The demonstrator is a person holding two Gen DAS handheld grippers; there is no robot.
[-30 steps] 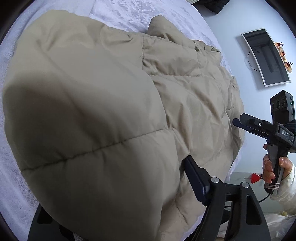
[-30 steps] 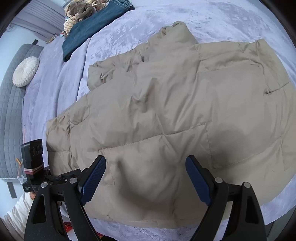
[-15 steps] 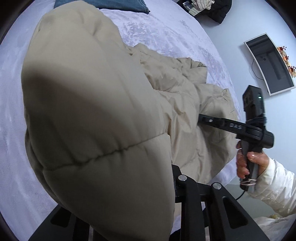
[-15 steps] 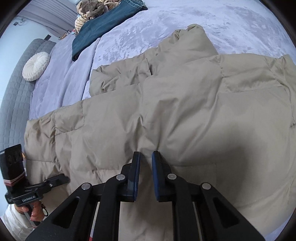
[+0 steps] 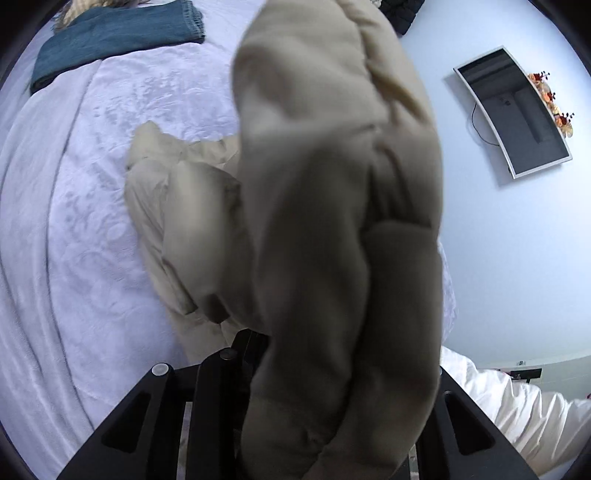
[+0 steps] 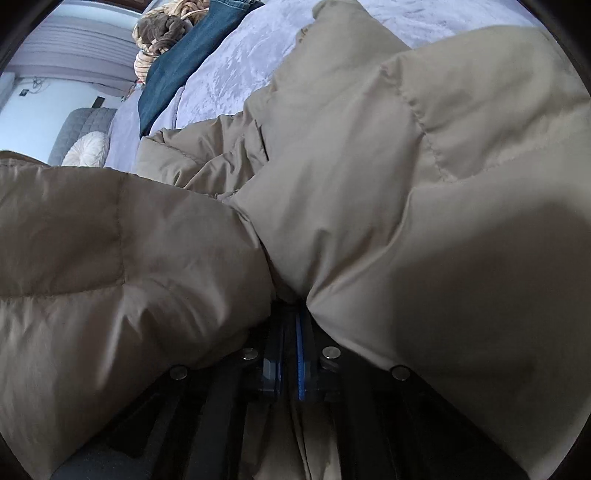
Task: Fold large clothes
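Soft lilac bedding covers the bed (image 5: 74, 229), and it fills the left side of the left wrist view. Folded blue jeans (image 5: 118, 35) lie at the top left of that view, and a dark screen (image 5: 517, 110) hangs on the white wall at the upper right. A big tan puffy coat (image 5: 332, 221) hangs right in front of the camera, blurry and close, and part of it still lies on the bed in the middle left. The left tool (image 5: 255, 354) sits at the bottom, mostly hidden by the coat, so I cannot tell how far it is open. In the right wrist view the coat (image 6: 406, 184) fills almost the whole frame. The right tool (image 6: 290, 328) is at the bottom middle, its blue fingers (image 6: 301, 354) squeezed nearly together with coat cloth pinched between them. A round white pillow (image 6: 86, 147) shows at the far left.
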